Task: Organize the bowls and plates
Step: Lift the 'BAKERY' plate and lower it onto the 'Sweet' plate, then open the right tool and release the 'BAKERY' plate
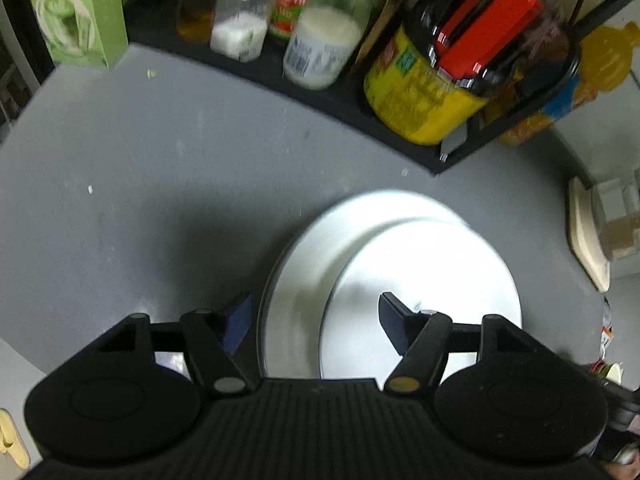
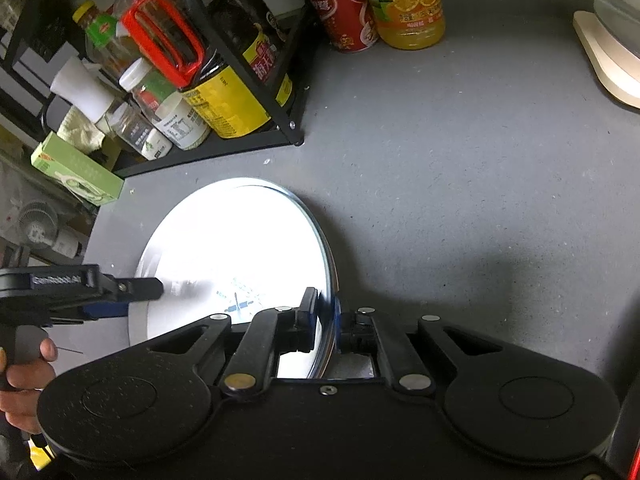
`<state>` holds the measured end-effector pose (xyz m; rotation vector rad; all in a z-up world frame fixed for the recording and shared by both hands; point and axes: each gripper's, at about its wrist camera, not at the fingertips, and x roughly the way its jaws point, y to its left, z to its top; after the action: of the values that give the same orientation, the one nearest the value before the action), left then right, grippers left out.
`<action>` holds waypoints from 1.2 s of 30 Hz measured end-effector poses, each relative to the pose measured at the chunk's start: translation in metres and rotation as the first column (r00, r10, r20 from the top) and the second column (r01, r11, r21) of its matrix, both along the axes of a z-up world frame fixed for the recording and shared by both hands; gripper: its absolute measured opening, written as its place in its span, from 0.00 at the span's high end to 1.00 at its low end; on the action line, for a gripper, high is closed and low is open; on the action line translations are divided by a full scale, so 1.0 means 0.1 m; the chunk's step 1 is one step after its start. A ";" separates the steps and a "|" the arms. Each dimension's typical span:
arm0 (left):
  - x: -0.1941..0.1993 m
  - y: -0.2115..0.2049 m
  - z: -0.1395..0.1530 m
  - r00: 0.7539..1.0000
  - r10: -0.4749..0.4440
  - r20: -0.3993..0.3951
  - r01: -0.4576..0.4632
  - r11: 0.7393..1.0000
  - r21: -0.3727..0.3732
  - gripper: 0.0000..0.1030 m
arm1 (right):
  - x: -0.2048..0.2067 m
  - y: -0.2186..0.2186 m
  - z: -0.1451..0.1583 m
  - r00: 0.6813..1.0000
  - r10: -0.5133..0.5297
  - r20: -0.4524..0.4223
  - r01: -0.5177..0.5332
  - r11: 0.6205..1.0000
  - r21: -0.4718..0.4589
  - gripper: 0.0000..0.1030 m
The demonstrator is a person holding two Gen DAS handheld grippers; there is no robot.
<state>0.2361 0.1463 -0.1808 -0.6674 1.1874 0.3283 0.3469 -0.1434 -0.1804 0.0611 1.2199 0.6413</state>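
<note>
Two white plates lie stacked on the grey counter (image 1: 140,180): a large plate (image 1: 296,280) below and a smaller plate (image 1: 432,264) on it, shifted right. My left gripper (image 1: 316,320) is open and straddles the large plate's left rim; one finger stands outside the rim and the other over the smaller plate, neither pressing. In the right wrist view the plates show as one glaring white disc (image 2: 240,240). My right gripper (image 2: 324,320) is shut on its right rim. The left gripper (image 2: 128,300) also shows there at the disc's left edge, held by a hand (image 2: 24,368).
A black rack (image 1: 360,108) with bottles and jars stands just behind the plates. A green box (image 1: 76,12) sits at its left end. An orange juice bottle (image 2: 408,4) and a red can (image 2: 344,12) stand at the back. A cream appliance base (image 2: 604,60) is at the right.
</note>
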 end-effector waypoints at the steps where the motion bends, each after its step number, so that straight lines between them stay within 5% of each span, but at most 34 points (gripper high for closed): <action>1: 0.00 0.00 -0.04 1.000 0.004 -0.011 -0.004 1.000 -0.002 0.35 | -0.01 0.01 -0.01 1.000 0.002 0.000 -0.002 1.000 -0.006 0.92; 11: -0.11 0.12 -0.28 0.999 0.045 -0.012 -0.046 0.997 -0.067 0.59 | -0.05 0.10 -0.09 1.000 0.013 -0.009 -0.013 1.000 -0.028 0.82; 23: -0.13 0.15 -0.23 0.998 0.059 -0.020 -0.059 0.997 -0.040 0.60 | -0.08 0.06 0.00 0.999 -0.013 -0.041 0.013 1.000 -0.019 0.74; 36: -0.01 0.08 0.04 1.000 -0.021 -0.006 0.021 1.000 -0.012 0.48 | -0.16 -0.13 0.10 0.996 -0.077 -0.048 0.079 0.995 0.056 0.26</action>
<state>0.2346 0.1543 -0.1763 -0.6639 1.2018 0.3057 0.3311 -0.1568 -0.1704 0.1717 1.2368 0.6098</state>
